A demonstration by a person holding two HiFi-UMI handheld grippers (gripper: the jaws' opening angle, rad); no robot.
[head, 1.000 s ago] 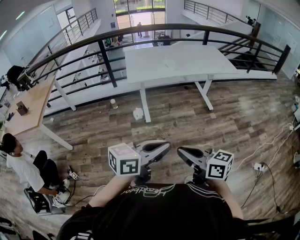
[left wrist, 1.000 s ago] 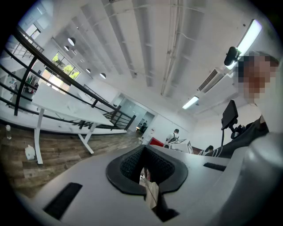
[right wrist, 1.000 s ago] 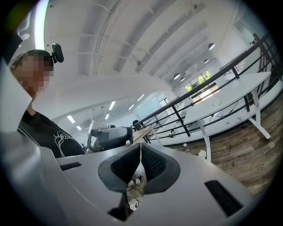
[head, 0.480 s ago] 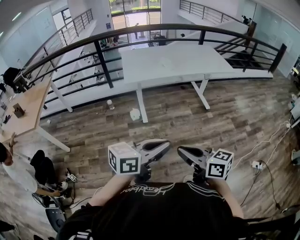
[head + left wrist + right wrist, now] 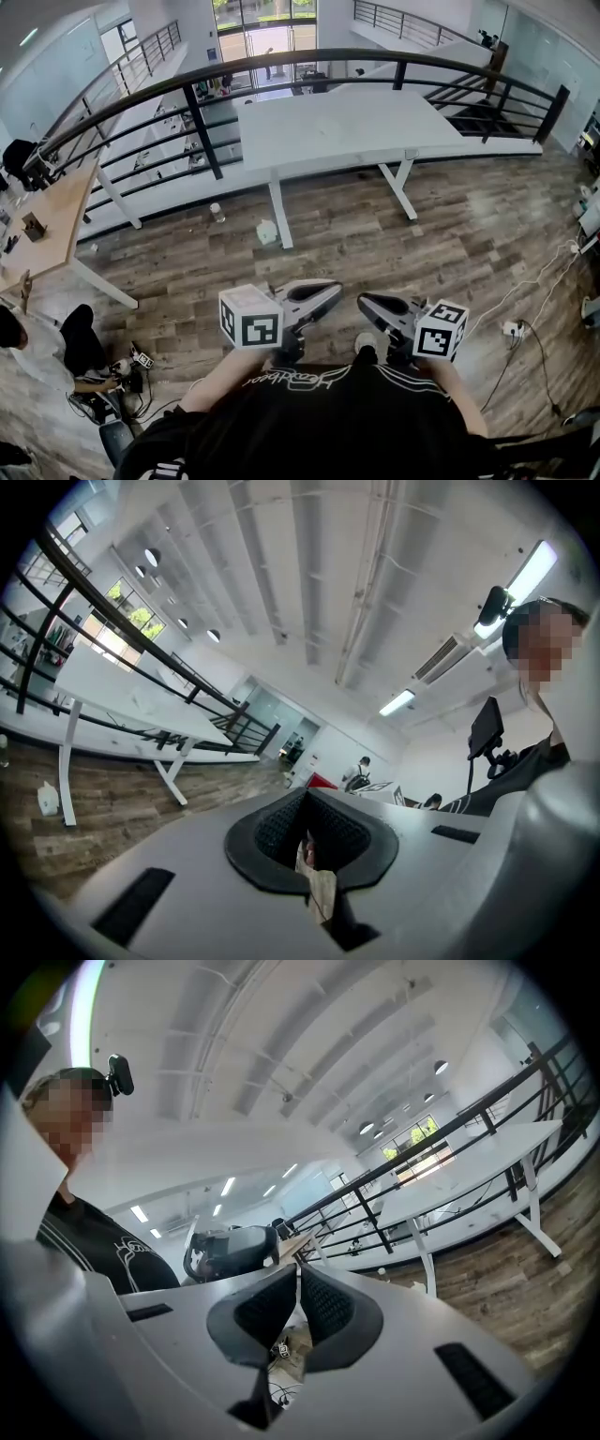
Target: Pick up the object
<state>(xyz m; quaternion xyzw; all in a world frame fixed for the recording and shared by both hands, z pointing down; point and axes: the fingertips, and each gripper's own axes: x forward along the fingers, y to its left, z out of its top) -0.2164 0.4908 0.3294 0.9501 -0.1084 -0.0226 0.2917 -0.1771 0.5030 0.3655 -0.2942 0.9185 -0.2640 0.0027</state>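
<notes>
I see nothing held and nothing on the white table (image 5: 347, 127) ahead. My left gripper (image 5: 330, 294) and right gripper (image 5: 365, 302) are held close to my chest, tips pointing at each other above the wood floor. In the left gripper view the left gripper (image 5: 306, 844) has its dark pads pressed together with nothing between them. In the right gripper view the right gripper (image 5: 298, 1299) is shut too, with only a thin slit between its pads. A small white container (image 5: 267, 232) and a small cup (image 5: 217, 213) lie on the floor by the table's left leg.
A black curved railing (image 5: 197, 127) runs behind the table. A wooden desk (image 5: 42, 234) stands at the left, and a person in a white shirt (image 5: 28, 342) crouches beside cables on the floor. A power strip and cords (image 5: 514, 330) lie at the right.
The view has drifted a little toward the table. The person at the left has shifted lower. A shoe now shows between the grippers. Both grippers stay shut and still.
</notes>
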